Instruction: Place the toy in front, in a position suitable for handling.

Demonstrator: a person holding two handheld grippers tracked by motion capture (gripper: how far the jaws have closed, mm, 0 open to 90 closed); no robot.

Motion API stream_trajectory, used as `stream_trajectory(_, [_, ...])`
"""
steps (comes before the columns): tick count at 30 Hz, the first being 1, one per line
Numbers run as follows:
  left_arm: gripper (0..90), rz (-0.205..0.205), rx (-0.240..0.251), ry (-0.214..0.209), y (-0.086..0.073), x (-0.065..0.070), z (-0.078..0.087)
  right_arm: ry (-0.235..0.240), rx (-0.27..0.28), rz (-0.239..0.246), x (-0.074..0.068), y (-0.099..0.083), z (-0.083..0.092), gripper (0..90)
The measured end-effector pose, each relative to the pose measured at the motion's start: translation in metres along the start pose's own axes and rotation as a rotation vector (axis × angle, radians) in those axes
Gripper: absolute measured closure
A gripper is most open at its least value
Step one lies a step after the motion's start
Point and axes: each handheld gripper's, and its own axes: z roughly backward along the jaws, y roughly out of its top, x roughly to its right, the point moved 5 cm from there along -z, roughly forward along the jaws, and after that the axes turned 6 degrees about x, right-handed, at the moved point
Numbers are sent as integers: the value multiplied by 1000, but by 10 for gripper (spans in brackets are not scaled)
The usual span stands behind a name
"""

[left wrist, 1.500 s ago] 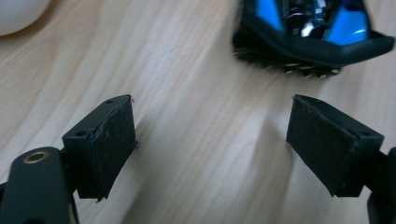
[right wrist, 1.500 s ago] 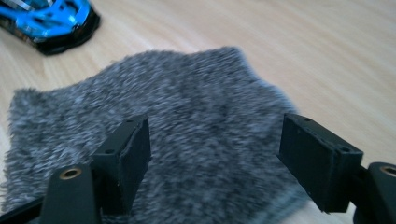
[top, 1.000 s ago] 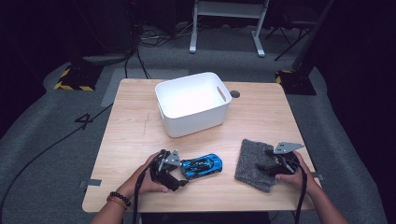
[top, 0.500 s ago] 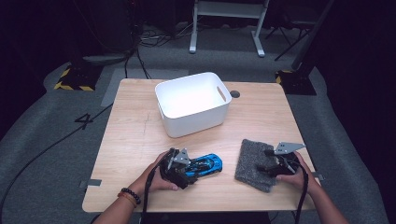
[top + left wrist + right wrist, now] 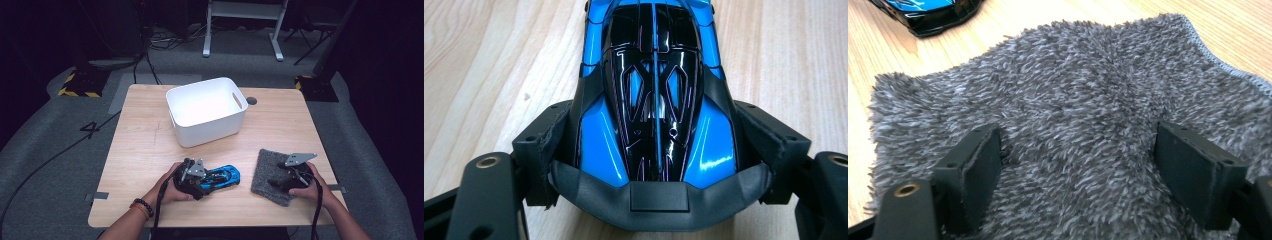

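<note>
Since a second ago our left gripper [image 5: 200,176] has slid forward over the tail of the blue toy car [image 5: 220,176], and its jaws have just been closing. In the left gripper view the pads now press on both flanks of the car's rear, so we've got it pinched. The car sits on the table [image 5: 145,150] near the front edge, well short of the white bin [image 5: 206,111], which looks empty.

Our right gripper [image 5: 280,181] rests on the grey fuzzy cloth [image 5: 264,172] at the right, jaws spread wide with pile between them, nothing squeezed.

So we're early, we'd say: one grab made, no lift visible, cloth ungrabbed. Presumably both go in the bin, and that's all left to do.
</note>
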Motion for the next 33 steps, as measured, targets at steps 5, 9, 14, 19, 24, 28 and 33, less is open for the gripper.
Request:
stream_trajectory(5, [245, -37, 3, -72, 5, 5, -6, -3, -33, 13, -1, 3, -4, 187])
stream_trajectory(9, [244, -70, 1, -87, 12, 10, -15, 13, -39, 21, -3, 7, -3, 367])
stream_trajectory(14, [238, -68, 7, -73, 16, 10, -21, 52, -33, 40, -7, 10, -2, 642])
stream_trajectory(19, [140, -32, -10, -32, 14, 8, -21, 71, -4, 33, -7, 8, -1, 750])
stream_trajectory(24, [137, -23, -10, -22, 13, 9, -20, 61, 51, 45, -7, 12, 7, 770])
stream_trajectory(28, [136, -20, -11, -19, 13, 9, -20, 77, 138, 37, -9, 24, 21, 774])
stream_trajectory(33, [136, -19, -11, -16, 13, 9, -19, 131, 205, 71, -25, 45, 29, 774])
